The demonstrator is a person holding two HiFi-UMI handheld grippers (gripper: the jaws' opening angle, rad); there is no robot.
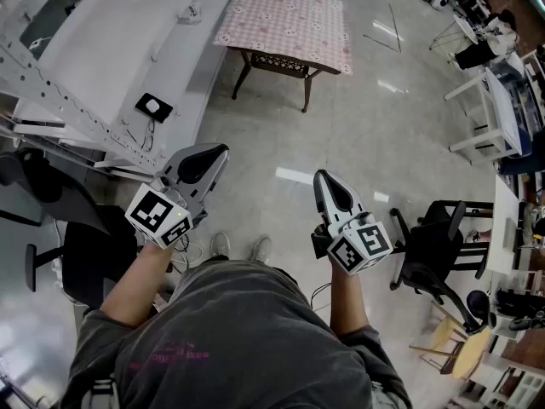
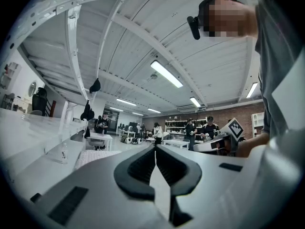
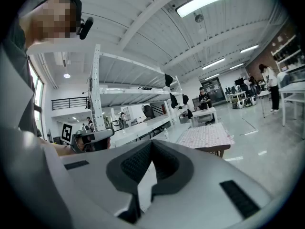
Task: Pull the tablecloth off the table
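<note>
Roughly: table (image 1: 277,61) stands well ahead, cloth (image 1: 285,20) spread flat over it; left gripper (image 1: 220,152) and right gripper (image 1: 322,177) hang near the body, each with jaws pressed together on nothing. Judgement: walk in, part both jaws, pinch the near hem at two spread spots, draw low and even. Floor (image 1: 341,118) is glossy, with racking (image 1: 77,75) left and a chair (image 1: 430,250) right.
</note>
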